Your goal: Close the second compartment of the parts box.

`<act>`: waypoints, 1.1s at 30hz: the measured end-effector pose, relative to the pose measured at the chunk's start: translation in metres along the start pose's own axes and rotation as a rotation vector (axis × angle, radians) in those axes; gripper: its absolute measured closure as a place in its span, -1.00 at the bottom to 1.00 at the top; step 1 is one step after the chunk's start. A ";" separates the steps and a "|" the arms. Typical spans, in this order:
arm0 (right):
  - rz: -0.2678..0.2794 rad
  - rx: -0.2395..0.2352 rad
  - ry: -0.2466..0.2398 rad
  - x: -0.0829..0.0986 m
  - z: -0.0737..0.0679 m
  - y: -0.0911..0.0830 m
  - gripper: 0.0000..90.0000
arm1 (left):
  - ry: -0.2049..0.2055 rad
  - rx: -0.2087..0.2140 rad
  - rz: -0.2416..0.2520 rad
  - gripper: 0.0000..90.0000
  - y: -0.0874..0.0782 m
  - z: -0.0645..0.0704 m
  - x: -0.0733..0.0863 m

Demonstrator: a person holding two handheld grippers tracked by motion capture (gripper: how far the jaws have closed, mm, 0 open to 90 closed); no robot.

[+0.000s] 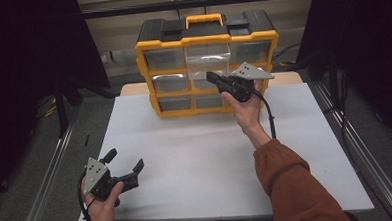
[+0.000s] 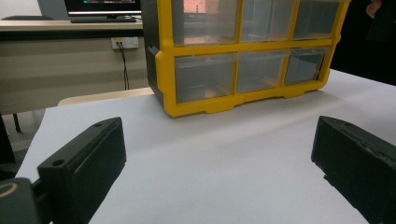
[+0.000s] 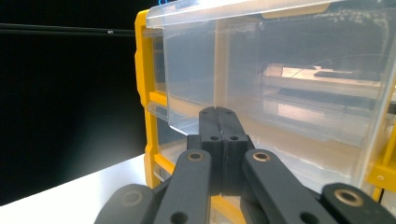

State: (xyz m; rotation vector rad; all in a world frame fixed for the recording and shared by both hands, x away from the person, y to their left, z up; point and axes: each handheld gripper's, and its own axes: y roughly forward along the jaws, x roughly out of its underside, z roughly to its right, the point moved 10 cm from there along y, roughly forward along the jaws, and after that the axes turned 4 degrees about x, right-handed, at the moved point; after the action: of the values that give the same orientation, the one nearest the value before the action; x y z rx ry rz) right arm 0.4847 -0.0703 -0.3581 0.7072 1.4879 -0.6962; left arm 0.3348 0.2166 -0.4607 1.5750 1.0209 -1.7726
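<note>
The left claw [image 1: 125, 165] rests wide open at the near left of the white bench [image 1: 196, 155], holding nothing. Farther off, the right claw [image 1: 210, 77] is pressed shut, its tips at the clear drawer [image 1: 208, 60] pulled out of the top middle of the yellow organizer [image 1: 149, 67].

Organizer [image 1: 207, 39]: yellow frame, black top, yellow handle; clear, colourless drawers [image 1: 208, 61]. Tabletop [image 1: 196, 155]: plain white sheet. Both tools, left [image 1: 124, 165] and right [image 1: 210, 78]: black, with grey plates. Sleeve [image 1: 292, 181]: apparently rust-orange.
</note>
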 end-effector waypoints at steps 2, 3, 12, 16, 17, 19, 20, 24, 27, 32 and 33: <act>0.001 0.004 0.004 0.000 0.001 0.001 1.00 | 0.000 0.003 0.001 -0.93 0.000 0.000 0.000; 0.000 0.003 0.004 0.000 0.001 0.001 1.00 | 0.000 0.004 0.002 -0.93 0.000 0.000 0.000; -0.005 0.010 -0.001 0.000 0.004 0.003 1.00 | -0.008 0.005 0.001 -0.93 0.000 0.000 0.000; -0.008 0.010 0.006 -0.001 0.005 0.005 1.00 | -0.008 0.002 0.006 -0.93 0.000 0.000 0.000; -0.008 0.010 0.006 -0.001 0.005 0.005 1.00 | -0.008 0.002 0.006 -0.93 0.000 0.000 0.000; -0.006 0.013 0.005 -0.002 0.005 0.006 1.00 | -0.009 0.003 0.007 -0.93 0.000 0.000 0.000; -0.007 0.014 0.004 -0.002 0.006 0.005 1.00 | -0.005 0.006 -0.001 -0.93 0.000 0.000 0.000; -0.013 0.017 0.003 -0.003 0.007 0.007 1.00 | -0.003 0.001 -0.003 -0.93 0.000 0.000 0.000; -0.008 0.018 -0.002 -0.004 0.008 0.009 1.00 | -0.015 -0.003 0.008 -0.93 0.001 0.000 0.000; -0.026 0.019 -0.025 -0.004 0.008 0.011 1.00 | -0.009 0.003 0.005 -0.93 0.000 0.000 0.000; -0.026 0.019 -0.025 -0.004 0.008 0.011 1.00 | -0.008 -0.006 0.002 -0.93 0.000 0.000 0.000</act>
State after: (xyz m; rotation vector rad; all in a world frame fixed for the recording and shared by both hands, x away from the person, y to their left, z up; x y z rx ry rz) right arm 0.4985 -0.0699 -0.3543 0.6926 1.4711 -0.7371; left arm 0.3351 0.2169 -0.4606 1.5632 1.0191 -1.7716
